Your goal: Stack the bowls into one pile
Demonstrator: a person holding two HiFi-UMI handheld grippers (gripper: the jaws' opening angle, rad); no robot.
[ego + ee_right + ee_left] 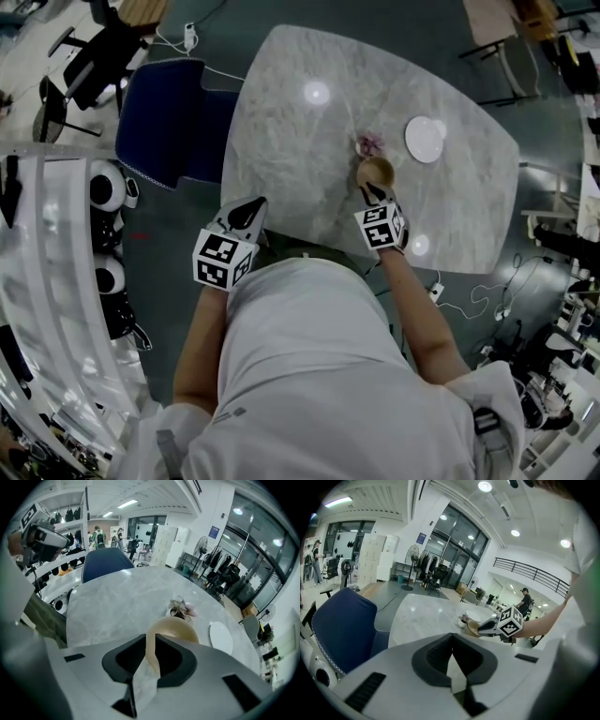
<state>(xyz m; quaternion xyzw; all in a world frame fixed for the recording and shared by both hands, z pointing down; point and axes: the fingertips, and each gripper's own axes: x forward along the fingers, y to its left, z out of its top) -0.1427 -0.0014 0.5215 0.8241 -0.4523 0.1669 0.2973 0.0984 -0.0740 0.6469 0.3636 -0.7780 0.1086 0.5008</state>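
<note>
1. One tan bowl that I can count.
2. One white dish, round and shallow.
3. One small pot of pinkish flowers.
4. One marble table.
5. One blue chair.
6. Two grippers: the left gripper and the right gripper.
7. Two marker cubes: the left cube and the right cube.

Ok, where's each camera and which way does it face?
Head view: on the head, steeply down at the marble table; torso, arms, left gripper, right gripper show.
Left gripper view: on that gripper, across the table; its shut, empty fingers show.
Right gripper view: on that gripper, along the table; its fingers clamp the tan bowl.
Shared: tan bowl, white plate.
</note>
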